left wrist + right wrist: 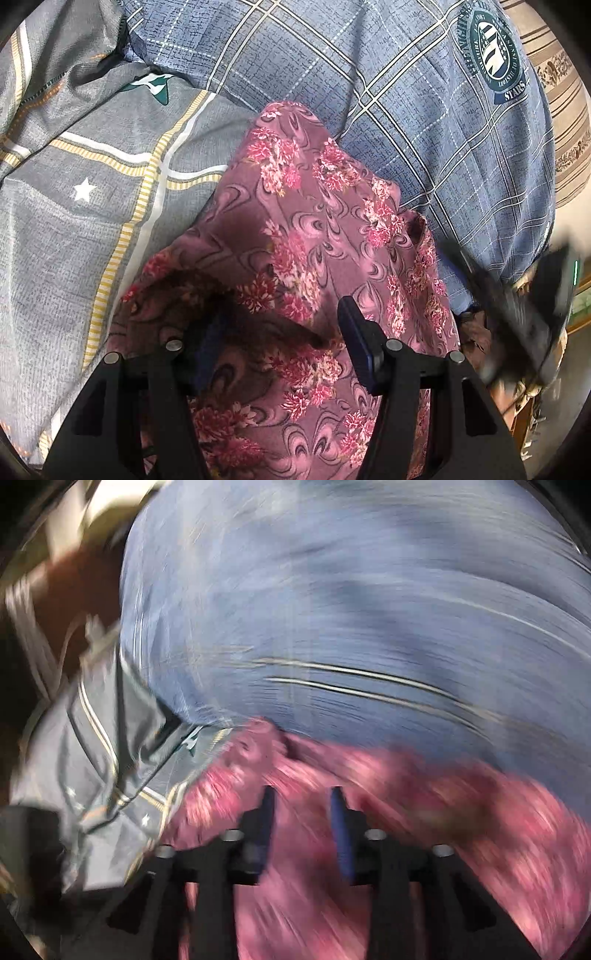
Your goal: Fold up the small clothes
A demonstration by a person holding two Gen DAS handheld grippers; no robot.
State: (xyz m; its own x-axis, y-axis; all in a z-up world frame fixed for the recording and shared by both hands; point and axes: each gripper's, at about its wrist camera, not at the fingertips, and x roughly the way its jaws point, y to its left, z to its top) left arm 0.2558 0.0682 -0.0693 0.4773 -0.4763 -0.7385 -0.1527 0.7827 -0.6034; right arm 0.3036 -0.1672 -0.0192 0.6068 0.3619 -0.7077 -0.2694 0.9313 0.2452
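Note:
A pink-purple floral garment (306, 236) lies on the bedding and runs under my left gripper (277, 325). Its jaws stand wide apart above the cloth, the right pad (354, 332) showing, the left pad in shadow among the folds. The right wrist view is heavily motion-blurred. There the same floral garment (480, 830) fills the bottom, and my right gripper (303, 812) sits over it with its jaws apart. The right gripper also shows as a dark blur at the right edge of the left wrist view (532, 314).
A blue plaid quilt with a round crest (406, 110) lies behind the garment. A grey sheet with yellow stripes and a white star (92, 192) lies at left. A striped beige wall or curtain (569, 129) and wooden furniture stand at right.

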